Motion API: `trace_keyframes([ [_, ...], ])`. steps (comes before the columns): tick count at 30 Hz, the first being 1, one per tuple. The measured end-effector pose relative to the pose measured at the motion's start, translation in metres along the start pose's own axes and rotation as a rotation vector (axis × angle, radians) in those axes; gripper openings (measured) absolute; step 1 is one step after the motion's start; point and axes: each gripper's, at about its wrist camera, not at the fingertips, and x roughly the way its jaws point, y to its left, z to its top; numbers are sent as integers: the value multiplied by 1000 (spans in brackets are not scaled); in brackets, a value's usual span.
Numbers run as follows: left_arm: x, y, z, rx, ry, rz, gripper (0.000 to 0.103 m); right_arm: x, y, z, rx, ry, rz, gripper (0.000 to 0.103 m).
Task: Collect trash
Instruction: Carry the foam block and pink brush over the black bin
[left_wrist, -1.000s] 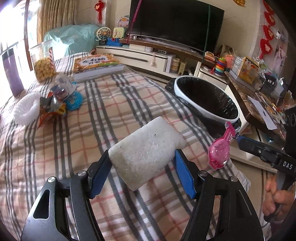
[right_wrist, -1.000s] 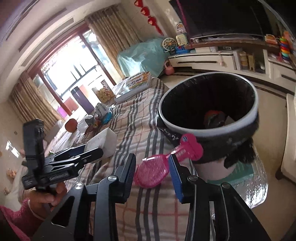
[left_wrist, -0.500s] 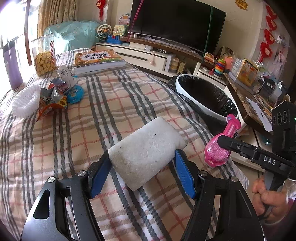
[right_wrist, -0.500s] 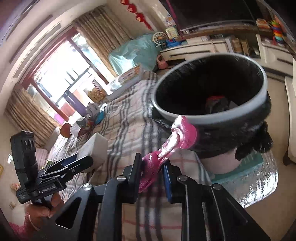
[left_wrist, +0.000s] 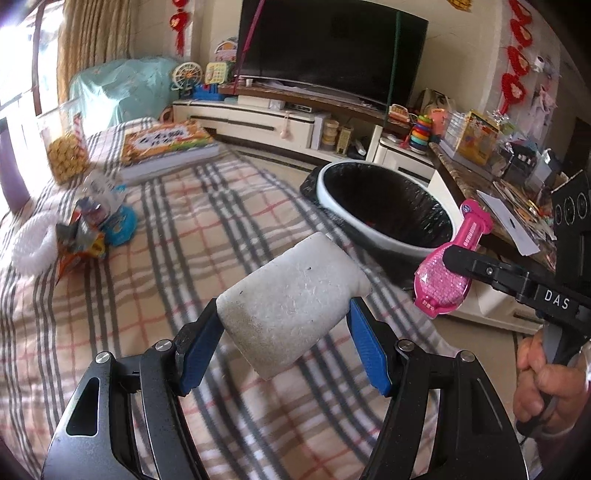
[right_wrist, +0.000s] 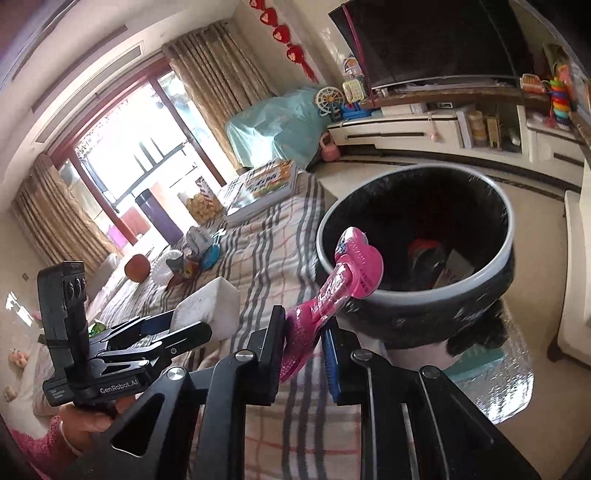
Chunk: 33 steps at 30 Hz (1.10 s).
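Observation:
My left gripper (left_wrist: 284, 332) is shut on a white foam block (left_wrist: 291, 299) and holds it above the plaid blanket (left_wrist: 177, 229). My right gripper (right_wrist: 303, 347) is shut on a pink plastic package (right_wrist: 332, 288), held upright with its top just at the near rim of the black-lined trash bin (right_wrist: 417, 291). The package (left_wrist: 447, 273) and the bin (left_wrist: 373, 225) also show in the left wrist view, off the blanket's right edge. Some trash lies inside the bin. A pile of snack wrappers (left_wrist: 92, 229) lies on the blanket at the left.
A large book (left_wrist: 166, 147), a jar of snacks (left_wrist: 66, 147) and a white ruffled item (left_wrist: 33, 243) sit on the blanket's far side. A TV cabinet (left_wrist: 280, 118) lines the back wall. A cluttered side table (left_wrist: 509, 199) stands right of the bin.
My right gripper has closed tighter on the pink package, turned it upright and brought it up to the bin's rim. My left gripper has stayed shut on the foam block.

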Motion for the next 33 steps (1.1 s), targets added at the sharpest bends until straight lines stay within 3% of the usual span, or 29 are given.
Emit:
trace_keyframes([
  [13, 19, -36, 38, 86, -17, -17, 68, -16, -33, 32, 11, -64, -59, 19],
  [33, 59, -67, 72, 137, -4, -12, 68, -7, -71, 59, 37, -69, -104, 19],
])
